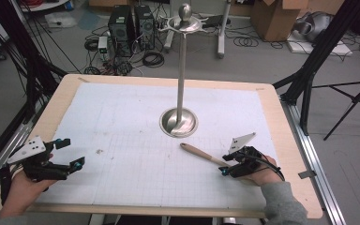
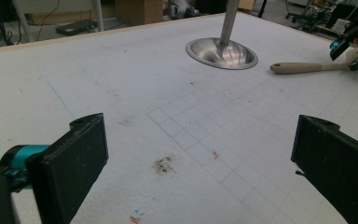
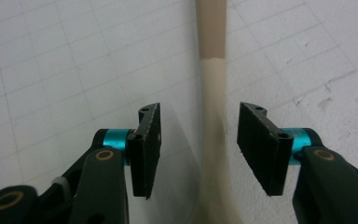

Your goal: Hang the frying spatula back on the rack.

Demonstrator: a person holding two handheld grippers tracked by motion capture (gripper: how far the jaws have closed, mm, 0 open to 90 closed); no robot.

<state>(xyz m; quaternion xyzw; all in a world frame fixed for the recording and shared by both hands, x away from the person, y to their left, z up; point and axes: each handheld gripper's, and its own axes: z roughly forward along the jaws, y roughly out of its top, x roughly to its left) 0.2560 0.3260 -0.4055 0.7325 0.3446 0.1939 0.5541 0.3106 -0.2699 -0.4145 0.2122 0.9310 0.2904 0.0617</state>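
A beige utensil with a wooden handle [image 1: 201, 153] lies on the white gridded mat, right of centre, with its wooden end pointing toward the metal stand's base. My right gripper [image 1: 225, 166] straddles its pale lower part. In the right gripper view the utensil [image 3: 213, 93] runs up between the two black pads with a gap on each side, so my right gripper [image 3: 198, 140] is open. My left gripper [image 1: 73, 152] rests at the mat's near left, open wide with nothing between its jaws [image 2: 198, 158]. From there the utensil [image 2: 303, 67] shows far off at the right.
A metal stand rises from a round base [image 1: 178, 122] at the mat's middle, with a dish and ball on top [image 1: 184, 21]. The mat [image 1: 122, 122] covers a wooden table. Tripod legs, cables and computer cases stand on the floor around it.
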